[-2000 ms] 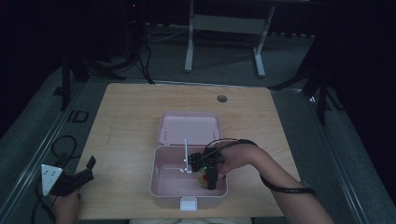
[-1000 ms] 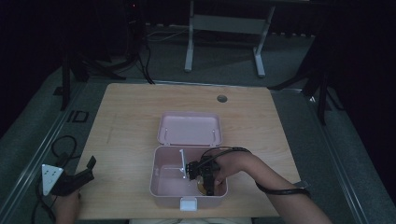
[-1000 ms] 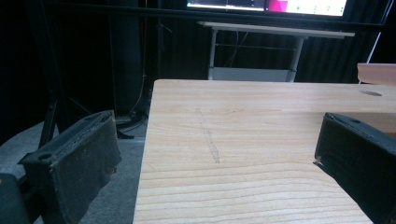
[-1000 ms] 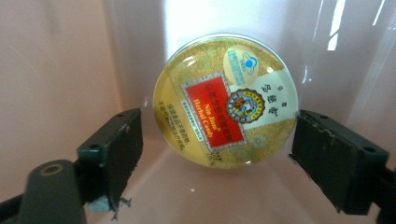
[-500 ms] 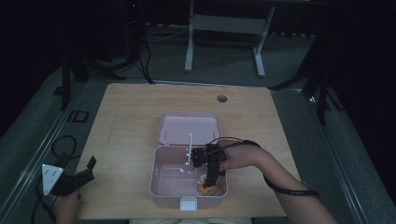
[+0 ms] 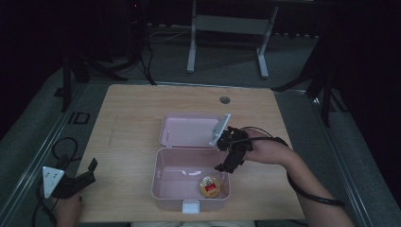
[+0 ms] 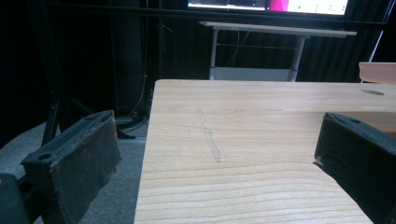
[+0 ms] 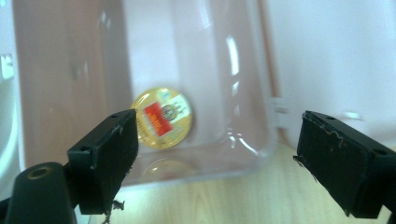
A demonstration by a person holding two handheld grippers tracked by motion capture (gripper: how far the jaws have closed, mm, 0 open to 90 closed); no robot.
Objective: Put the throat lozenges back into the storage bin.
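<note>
- A light wooden table [image 6: 127,118] carries the work; its grain shows plainly in the left gripper view.
- A pink box [image 6: 165,182] sits on it near the front edge, lid open and lying back on the tabletop.
- A small round grommet [image 6: 224,100] is set near the far edge.

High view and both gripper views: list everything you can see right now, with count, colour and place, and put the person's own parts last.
Wooden table: one, light wood, centre.
Pink plastic box: one, open, near the table's front edge; white latch on its front wall.
Hinged pink lid: one, lying open behind the box.
Round yellow tin with red label: one, on the box floor, front right.
Dark round table hole: one, far edge.
White-framed stand: one, beyond the table.
Left gripper: black, open, at the table's front left corner.
Right gripper: black, open, above the box's right side.
</note>
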